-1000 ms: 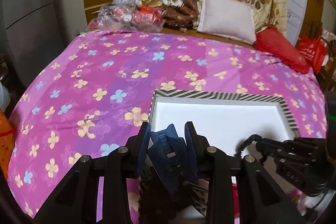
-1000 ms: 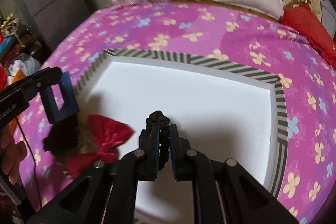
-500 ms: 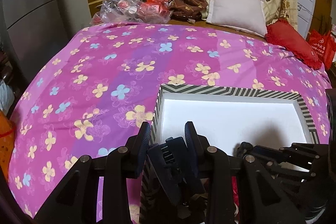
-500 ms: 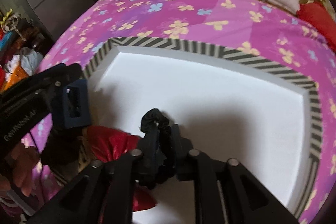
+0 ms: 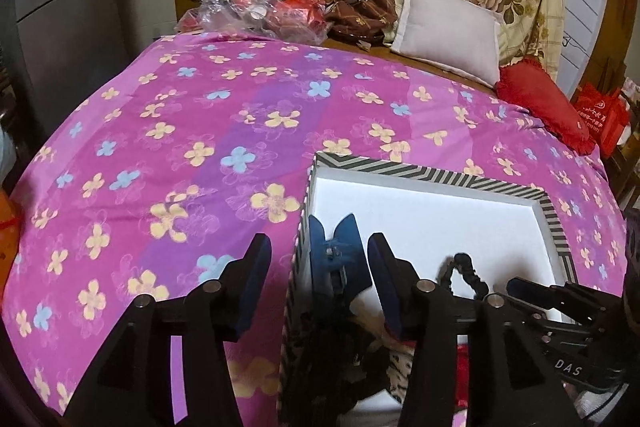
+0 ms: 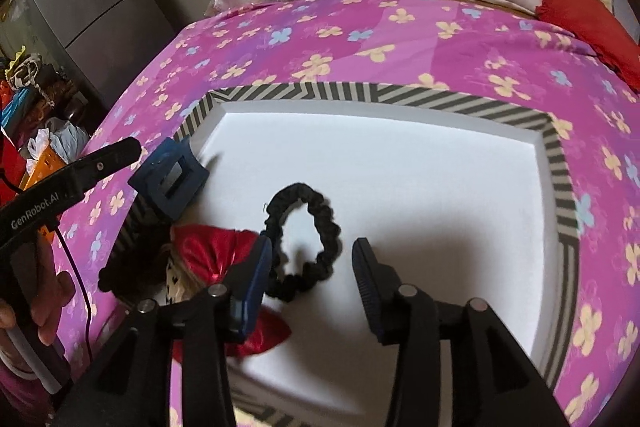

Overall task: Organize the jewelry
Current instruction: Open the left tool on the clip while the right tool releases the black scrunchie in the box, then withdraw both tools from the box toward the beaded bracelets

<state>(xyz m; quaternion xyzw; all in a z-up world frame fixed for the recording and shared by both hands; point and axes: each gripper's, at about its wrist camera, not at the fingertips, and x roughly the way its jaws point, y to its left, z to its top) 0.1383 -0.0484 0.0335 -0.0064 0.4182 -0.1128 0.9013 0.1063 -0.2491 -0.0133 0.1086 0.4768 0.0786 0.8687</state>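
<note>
A: Starting at the left, what is the left gripper [image 5: 316, 267] doing?

B: Its fingers are spread wide and grip nothing. The dark blue plastic claw clip [image 5: 338, 263] sits between them, apart from both pads, at the left wall of the shallow white box with the black-and-white striped rim [image 5: 432, 175]. In the right wrist view the same claw clip [image 6: 170, 183] seems to lean on that wall, partly over the rim.

A: And further right?

B: The shiny red fabric bow [image 6: 216, 251] lies on the box floor near the left corner, and the black fabric scrunchie [image 6: 306, 239] lies flat on the white floor beside it. The right gripper [image 6: 312, 269] hangs over the scrunchie with its fingers parted, holding nothing; the left finger looks very close to the scrunchie, though contact cannot be told.

A: What could go wrong from here?

B: The clip looks the least settled. Perched at the wall, it could tip out onto the pink flowered bedspread [image 5: 168, 131] if a finger brushes it as the left gripper pulls away. The scrunchie is soft and light, so a pad catching its folds could drag it or lift it out. The bed is soft too, so a downward push on the rim may tilt the box.
</note>
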